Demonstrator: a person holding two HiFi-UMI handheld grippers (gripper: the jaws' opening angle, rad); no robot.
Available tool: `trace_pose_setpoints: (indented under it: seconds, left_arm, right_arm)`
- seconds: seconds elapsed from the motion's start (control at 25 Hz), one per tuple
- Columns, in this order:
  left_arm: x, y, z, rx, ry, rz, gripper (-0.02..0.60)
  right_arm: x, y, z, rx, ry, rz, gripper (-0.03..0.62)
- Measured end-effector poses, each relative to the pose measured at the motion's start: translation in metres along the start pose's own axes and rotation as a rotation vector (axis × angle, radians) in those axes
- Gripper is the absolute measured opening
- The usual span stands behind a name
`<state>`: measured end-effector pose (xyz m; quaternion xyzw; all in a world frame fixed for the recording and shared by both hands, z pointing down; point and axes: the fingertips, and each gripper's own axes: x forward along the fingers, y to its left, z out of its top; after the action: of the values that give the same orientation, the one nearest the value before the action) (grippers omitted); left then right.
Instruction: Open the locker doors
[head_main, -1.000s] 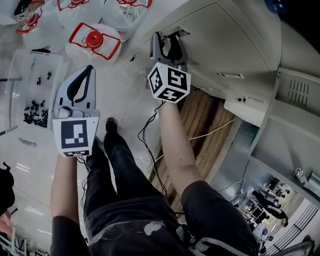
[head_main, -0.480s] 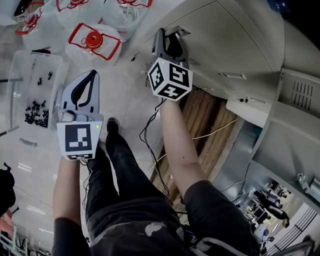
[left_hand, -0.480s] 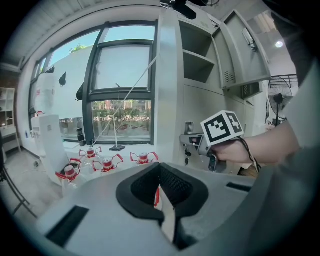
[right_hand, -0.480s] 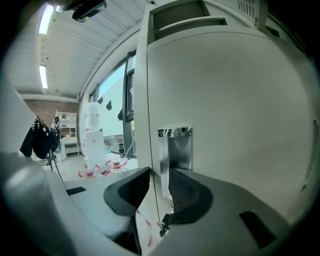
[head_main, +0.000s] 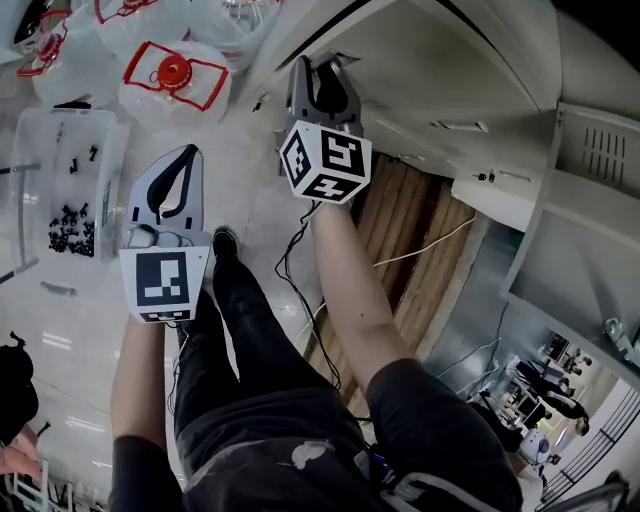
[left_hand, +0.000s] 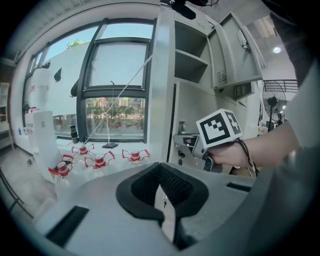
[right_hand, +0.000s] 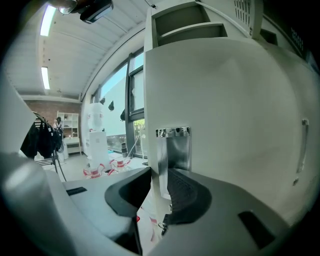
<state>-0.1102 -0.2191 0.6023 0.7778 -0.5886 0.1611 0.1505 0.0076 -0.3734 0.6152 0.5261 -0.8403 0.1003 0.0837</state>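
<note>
R gripper fingers narrowed, closing round locker door edge.

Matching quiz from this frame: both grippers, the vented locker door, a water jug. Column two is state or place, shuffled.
1. right gripper
2. left gripper
3. vented locker door
4. water jug

A. red handle, on the floor
B. swung open
C. jaws together, nothing held
D. edge of the lower locker door between its jaws

Pairs: 1-D (its jaws are closing on that edge), 2-C, 3-B, 4-A.
</note>
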Motion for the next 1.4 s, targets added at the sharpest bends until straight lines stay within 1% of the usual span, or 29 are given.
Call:
trace_pose_setpoints:
  seconds: [0.32, 0.52, 0.72, 0.8, 0.96, 1.12, 1.4]
  left_arm:
    - [-0.007, -0.016, -0.007, 0.005, 0.009, -0.06, 0.009]
    - [-0.015, -0.024, -0.011, 0.023, 0.017, -0.103, 0.009]
    - [-0.026, -0.029, -0.016, 0.038, 0.023, -0.13, 0.009]
    - [-0.029, -0.031, -0.017, 0.046, 0.026, -0.142, 0.009]
    - [-0.034, -0.042, -0.019, 0.06, 0.026, -0.168, 0.009]
    - [-0.039, -0.056, -0.019, 0.074, 0.019, -0.2, 0.009]
    - [-0.057, -0.074, -0.017, 0.1, -0.003, -0.242, 0.009]
  right_arm:
    - [-0.022, 0.007, -0.006, 0.019, -0.011, -0.017, 0.123]
    - [-0.041, 0.009, -0.011, 0.046, -0.01, -0.059, 0.127]
    - [-0.058, 0.01, -0.016, 0.062, -0.009, -0.069, 0.132]
    - [-0.066, 0.01, -0.017, 0.063, -0.013, -0.061, 0.133]
    - [-0.083, 0.009, -0.02, 0.045, -0.022, -0.018, 0.133]
    - [-0.103, 0.007, -0.025, 0.02, -0.028, 0.03, 0.135]
    - [-0.135, 0.002, -0.033, -0.019, -0.027, 0.085, 0.138]
